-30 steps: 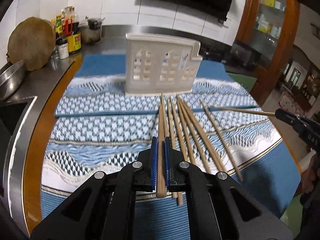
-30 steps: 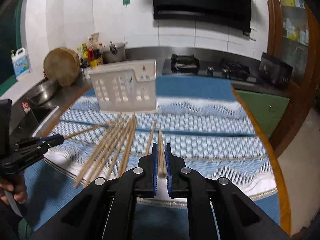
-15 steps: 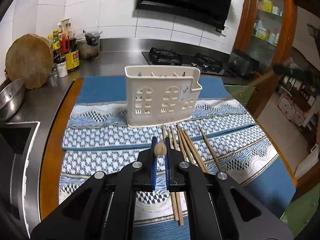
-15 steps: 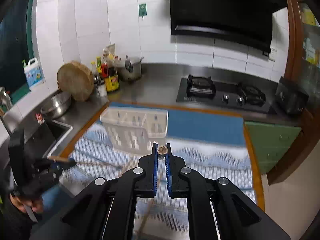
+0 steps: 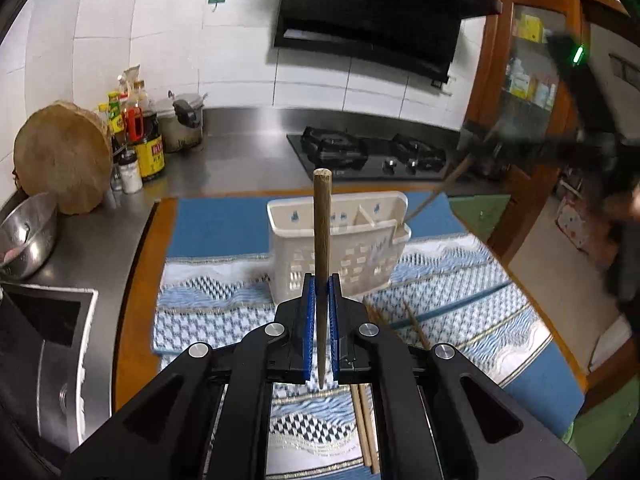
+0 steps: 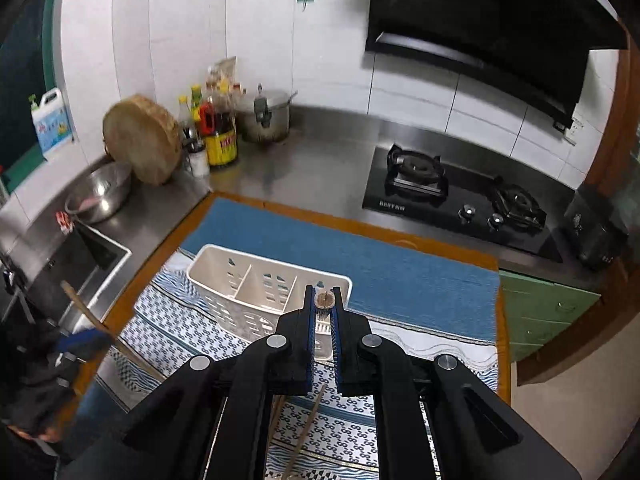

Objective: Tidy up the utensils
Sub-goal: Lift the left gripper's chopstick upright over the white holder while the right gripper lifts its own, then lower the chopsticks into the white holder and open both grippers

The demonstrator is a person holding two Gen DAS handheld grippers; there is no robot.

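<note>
My left gripper (image 5: 322,280) is shut on a wooden chopstick (image 5: 322,220) that stands upright between the blue pads, in front of the white slotted caddy (image 5: 340,240). My right gripper (image 6: 325,294) is shut on another chopstick (image 6: 325,300), seen end-on, above the right end of the caddy (image 6: 248,276). In the left wrist view that second chopstick (image 5: 436,192) slants down to the caddy's right compartment. Several loose chopsticks (image 5: 416,324) lie on the patterned cloth (image 5: 208,312). The left gripper (image 6: 86,342) shows blurred at the lower left of the right wrist view.
A steel bowl (image 5: 24,236) and the sink (image 5: 44,332) are on the left. A round wooden board (image 5: 64,156), sauce bottles (image 5: 148,140) and a pot (image 5: 180,120) stand at the back. A gas stove (image 6: 456,200) is behind the table, a wooden cabinet (image 5: 528,100) at right.
Both grippers rose off the cloth, each with a chopstick. The left chopstick swung from lying flat to upright. The right gripper moved over the caddy, its stick reaching the right compartment.
</note>
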